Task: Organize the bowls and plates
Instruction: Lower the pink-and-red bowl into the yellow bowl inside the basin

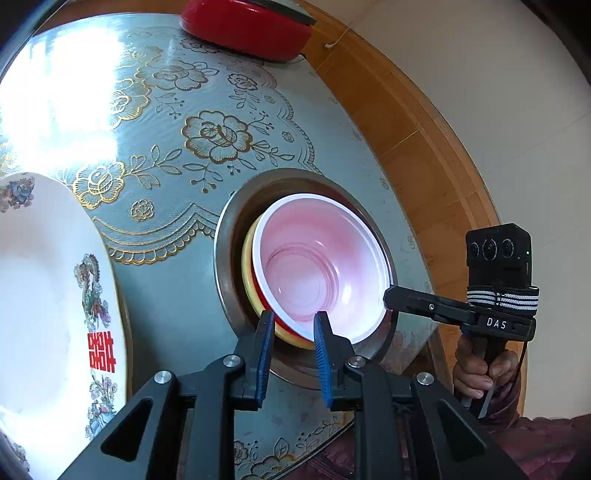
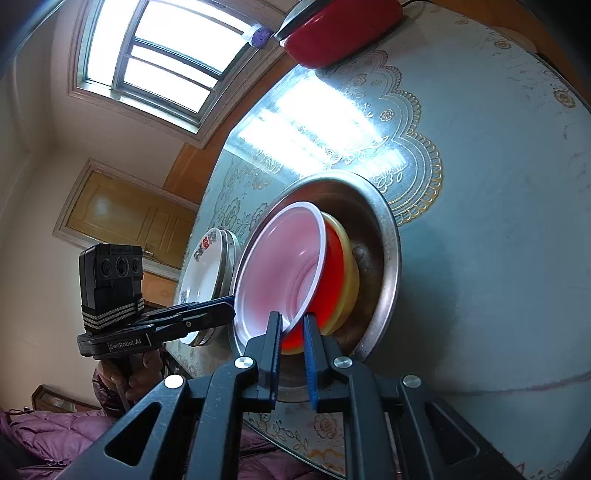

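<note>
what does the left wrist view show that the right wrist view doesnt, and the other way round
Only the left wrist view shows the right gripper at the bowl's far rim, and the white plate's red character up close.

Only the right wrist view shows the window, a wooden door, the left gripper, and that the plate lies on a stack.

Both show the white-rimmed red bowl nested in a yellow bowl inside a steel basin, plus the red pan on the patterned table.
</note>
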A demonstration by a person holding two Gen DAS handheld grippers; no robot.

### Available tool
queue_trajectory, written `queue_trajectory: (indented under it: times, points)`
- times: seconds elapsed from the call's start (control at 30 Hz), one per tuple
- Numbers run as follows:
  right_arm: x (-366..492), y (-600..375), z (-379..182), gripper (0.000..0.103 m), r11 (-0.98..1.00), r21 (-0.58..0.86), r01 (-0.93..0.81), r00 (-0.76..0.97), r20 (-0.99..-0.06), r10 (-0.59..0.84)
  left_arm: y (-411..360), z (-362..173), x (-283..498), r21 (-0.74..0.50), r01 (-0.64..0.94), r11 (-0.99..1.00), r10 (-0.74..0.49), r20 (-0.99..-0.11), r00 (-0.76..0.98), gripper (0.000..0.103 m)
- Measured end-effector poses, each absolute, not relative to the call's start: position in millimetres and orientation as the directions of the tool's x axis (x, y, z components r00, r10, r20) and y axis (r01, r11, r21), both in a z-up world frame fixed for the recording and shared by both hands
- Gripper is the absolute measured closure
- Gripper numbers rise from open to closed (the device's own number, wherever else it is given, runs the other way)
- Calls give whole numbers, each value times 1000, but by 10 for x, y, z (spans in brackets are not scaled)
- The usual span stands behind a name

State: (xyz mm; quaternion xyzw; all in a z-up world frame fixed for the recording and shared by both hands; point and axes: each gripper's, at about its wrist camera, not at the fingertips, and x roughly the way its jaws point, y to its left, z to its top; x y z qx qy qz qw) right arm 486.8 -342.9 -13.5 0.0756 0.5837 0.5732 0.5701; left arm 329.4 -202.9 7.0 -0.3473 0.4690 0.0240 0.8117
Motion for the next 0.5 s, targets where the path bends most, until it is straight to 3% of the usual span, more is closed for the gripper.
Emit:
queue_trajectory:
  times: [0.17,0.5]
  points:
    - [4856,-3451,-87,84,335,740,-584,-326,-592,737,-2029,77,3287,-536,-365,761,-281,-780,559,82]
    - [4954,-3304,143,83,382,607,-697,-205,-679,705,-1948,129,3181,-552,-382,741,-261,-762,593,80]
